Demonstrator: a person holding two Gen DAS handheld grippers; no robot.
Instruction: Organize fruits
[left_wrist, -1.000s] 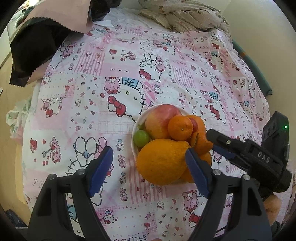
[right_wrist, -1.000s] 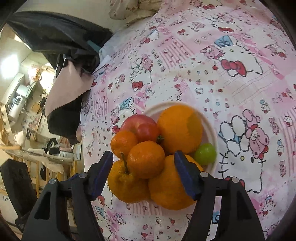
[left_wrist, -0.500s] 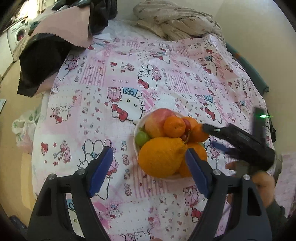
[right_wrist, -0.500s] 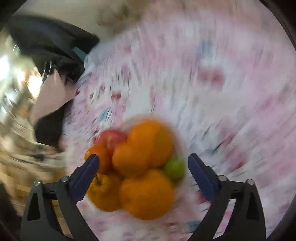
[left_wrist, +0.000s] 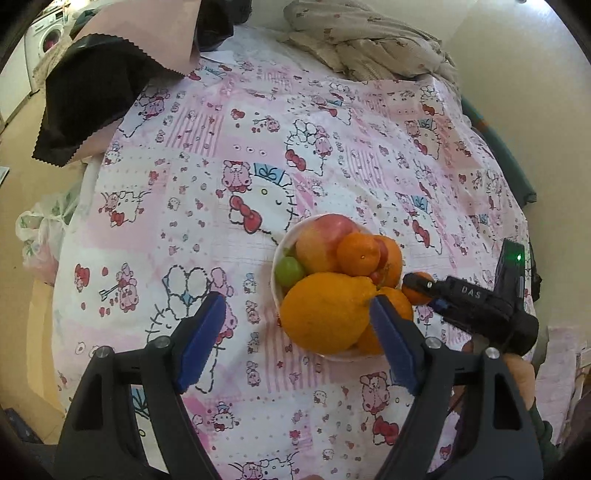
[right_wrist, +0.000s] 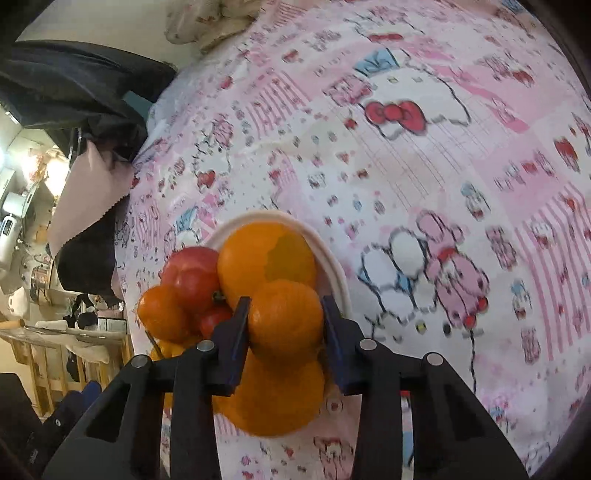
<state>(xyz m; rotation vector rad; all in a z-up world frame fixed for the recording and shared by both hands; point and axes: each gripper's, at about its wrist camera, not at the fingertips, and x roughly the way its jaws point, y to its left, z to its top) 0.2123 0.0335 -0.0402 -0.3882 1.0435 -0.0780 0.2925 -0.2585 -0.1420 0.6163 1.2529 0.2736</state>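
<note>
A white bowl (left_wrist: 276, 258) heaped with fruit sits on the pink cartoon-print cover. It holds a big orange citrus (left_wrist: 325, 314), a red-yellow apple (left_wrist: 319, 240), a mandarin (left_wrist: 358, 254) and a small green fruit (left_wrist: 290, 269). My left gripper (left_wrist: 293, 310) hovers open in front of the bowl, its blue pads wide apart on either side of the big citrus. At the bowl's right side, my right gripper (right_wrist: 285, 319) is closing, and its pads press on a small mandarin (right_wrist: 284, 314). From the left wrist, that mandarin (left_wrist: 416, 298) shows at the right gripper's tip.
A black and pink cloth (left_wrist: 92, 92) hangs over the cover's far left corner. A crumpled beige blanket (left_wrist: 369, 48) lies at the far edge by the wall. A plastic bag (left_wrist: 40, 236) sits off the left edge. A hand (left_wrist: 517, 373) holds the right gripper.
The right gripper spread its jaws wide, then closed them on a small mandarin at the bowl's near side. The left gripper stayed open and nearly still.
</note>
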